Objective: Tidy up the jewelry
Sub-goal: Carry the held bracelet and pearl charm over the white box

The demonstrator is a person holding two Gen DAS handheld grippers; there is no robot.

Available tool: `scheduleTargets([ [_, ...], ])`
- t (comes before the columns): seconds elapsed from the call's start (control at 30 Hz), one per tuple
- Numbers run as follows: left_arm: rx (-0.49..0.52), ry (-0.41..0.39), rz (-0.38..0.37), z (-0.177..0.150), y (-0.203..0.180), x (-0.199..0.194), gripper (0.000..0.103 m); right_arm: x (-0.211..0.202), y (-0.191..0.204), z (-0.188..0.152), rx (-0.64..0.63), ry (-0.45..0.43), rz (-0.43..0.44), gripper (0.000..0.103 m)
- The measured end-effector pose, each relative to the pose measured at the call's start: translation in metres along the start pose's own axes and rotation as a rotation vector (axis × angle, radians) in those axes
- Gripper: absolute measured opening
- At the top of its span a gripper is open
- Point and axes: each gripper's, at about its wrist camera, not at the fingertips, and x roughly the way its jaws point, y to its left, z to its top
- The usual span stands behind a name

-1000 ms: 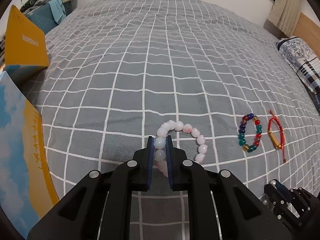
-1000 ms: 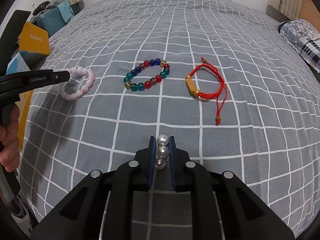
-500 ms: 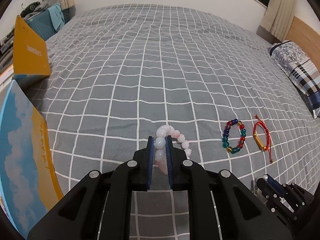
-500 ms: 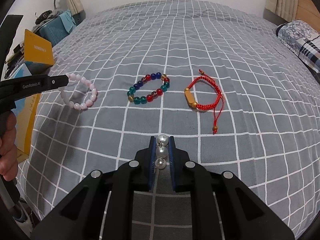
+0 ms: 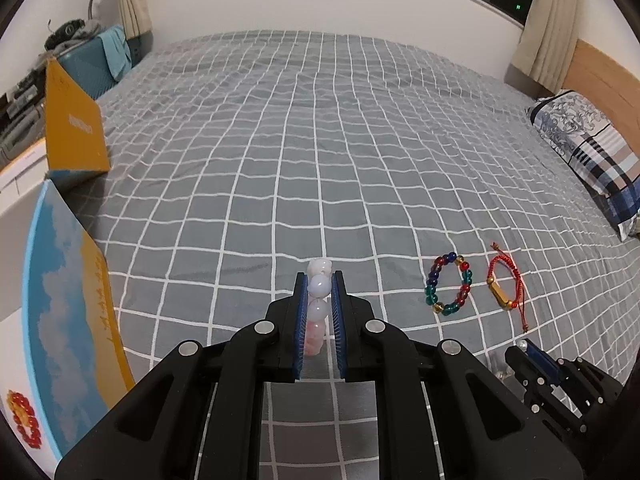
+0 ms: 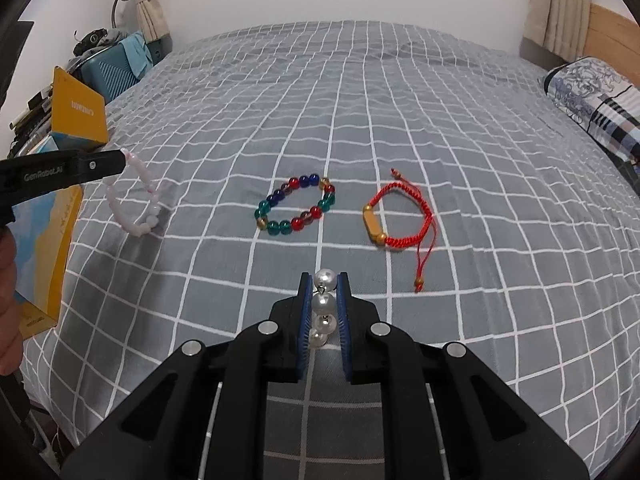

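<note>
Now, left gripper [image 5: 319,280]: its fingers are clenched on the pink bead bracelet [image 5: 318,312], with the blue pads pressing the beads from both sides
Pink bead bracelet from the right wrist view: it hangs from the tip of the left gripper [image 6: 120,160] as a loop [image 6: 136,200], above the left edge of the bed; if its lowest beads touch the cover, I cannot tell
Right gripper [image 6: 324,280]: its fingers are clenched on the pearl strand [image 6: 323,304], four pearls in a row between the pads
Bed [image 6: 400,100]: grey cover with white grid lines
Multicolour bead bracelet [image 6: 296,210]: it lies flat on the bed, near the front edge, about in the middle
Red cord bracelet [image 6: 396,216]: it lies just beside the multicolour one, on its right, not touching it; it has a gold tube bead, and its loose ends point to the front edge
Yellow box [image 5: 74,128]: it stands at the left edge of the bed
Pillow [image 5: 592,148]: it lies at the right edge of the bed
</note>
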Motion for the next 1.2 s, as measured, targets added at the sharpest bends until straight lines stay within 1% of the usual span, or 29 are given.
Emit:
scheduleTargets([
  [0.3,0.016,-0.054,-0.002,0.0,-0.006,-0.016,0.011,-0.004,0.0,0.014,0.001,-0.046,-0.018,0.011],
  [0.53,0.04,-0.09,0.02,-0.003,-0.012,-0.028,0.011,-0.014,-0.001,0.023,0.011,-0.073,-0.022,0.012],
  [0.9,0.036,-0.102,0.02,-0.006,-0.015,-0.059,0.011,-0.029,-0.001,0.027,0.026,-0.055,-0.016,0.012],
  [1.2,0.03,-0.104,0.043,-0.016,-0.008,-0.079,0.011,-0.041,0.002,0.031,0.036,-0.042,-0.009,0.012],
])
